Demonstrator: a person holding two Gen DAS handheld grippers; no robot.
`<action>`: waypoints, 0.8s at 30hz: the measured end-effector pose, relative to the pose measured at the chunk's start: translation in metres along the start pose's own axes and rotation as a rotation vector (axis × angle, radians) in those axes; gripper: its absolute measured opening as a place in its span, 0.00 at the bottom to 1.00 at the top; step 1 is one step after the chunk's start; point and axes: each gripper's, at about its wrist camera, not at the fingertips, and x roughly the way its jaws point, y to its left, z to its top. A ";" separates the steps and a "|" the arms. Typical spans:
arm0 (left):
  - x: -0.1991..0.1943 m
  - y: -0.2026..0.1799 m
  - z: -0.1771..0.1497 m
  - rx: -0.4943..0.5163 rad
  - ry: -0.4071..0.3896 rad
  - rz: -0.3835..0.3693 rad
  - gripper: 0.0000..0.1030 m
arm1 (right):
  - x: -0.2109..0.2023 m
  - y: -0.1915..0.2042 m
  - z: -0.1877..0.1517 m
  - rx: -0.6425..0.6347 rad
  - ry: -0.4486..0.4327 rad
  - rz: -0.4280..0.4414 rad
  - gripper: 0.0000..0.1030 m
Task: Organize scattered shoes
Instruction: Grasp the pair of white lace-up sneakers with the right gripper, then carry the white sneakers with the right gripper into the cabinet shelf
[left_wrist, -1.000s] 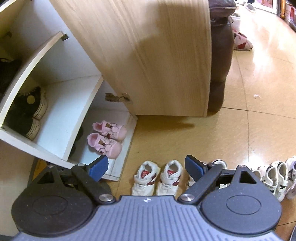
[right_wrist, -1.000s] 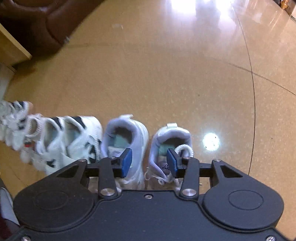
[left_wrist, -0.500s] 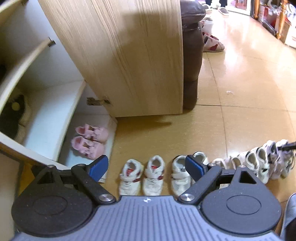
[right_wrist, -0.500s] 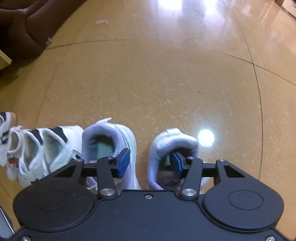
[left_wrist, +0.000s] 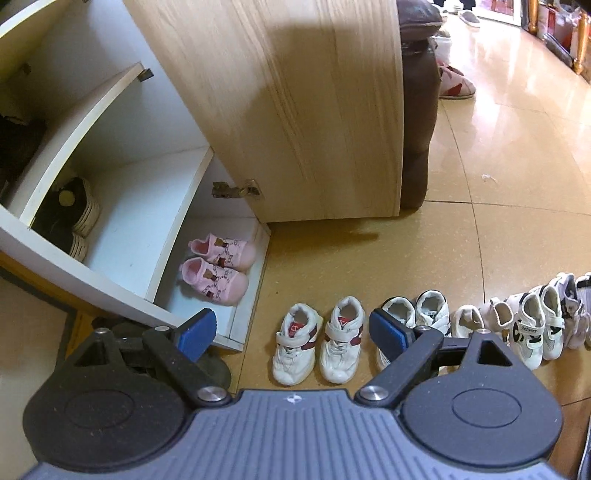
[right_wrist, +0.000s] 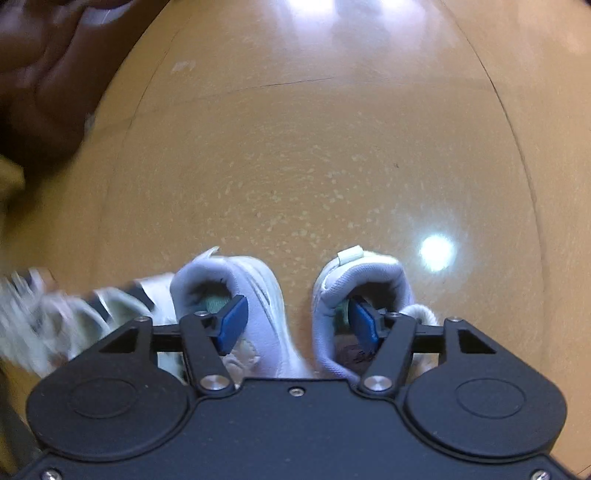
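Observation:
My left gripper (left_wrist: 291, 330) is open and empty above a pair of white-and-red toddler shoes (left_wrist: 317, 339) on the floor. A row of small white shoes (left_wrist: 517, 325) runs to the right. A pink pair (left_wrist: 218, 269) sits on the cabinet's bottom shelf. My right gripper (right_wrist: 297, 325) is open, with one finger inside each of two pale lilac sneakers: the left one (right_wrist: 255, 291) and the right one (right_wrist: 365, 280). The inner walls of both sneakers lie between the fingers. More white-and-black shoes (right_wrist: 74, 317) blur at the left.
An open shoe cabinet (left_wrist: 122, 206) with white shelves and a wooden door (left_wrist: 314, 110) stands at left. Black shoes (left_wrist: 66, 218) lie on the middle shelf. A brown leather sofa end (left_wrist: 417, 110) is behind the door. Slippers (left_wrist: 454, 83) lie further back. Glossy tan floor (right_wrist: 314, 166).
The right gripper's fingers have gone down into the openings of the two lilac sneakers, and the view has shifted. The left gripper has swung back left, nearer the cabinet.

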 end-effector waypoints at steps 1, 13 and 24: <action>0.000 0.001 0.000 -0.001 0.001 0.002 0.88 | -0.001 -0.001 0.003 0.010 -0.023 0.008 0.61; -0.001 -0.003 0.004 0.005 -0.011 0.010 0.88 | 0.011 0.043 -0.011 -0.308 0.030 -0.080 0.68; 0.005 0.005 0.005 -0.004 0.005 0.037 0.88 | 0.035 0.051 0.001 -0.302 0.002 -0.133 0.22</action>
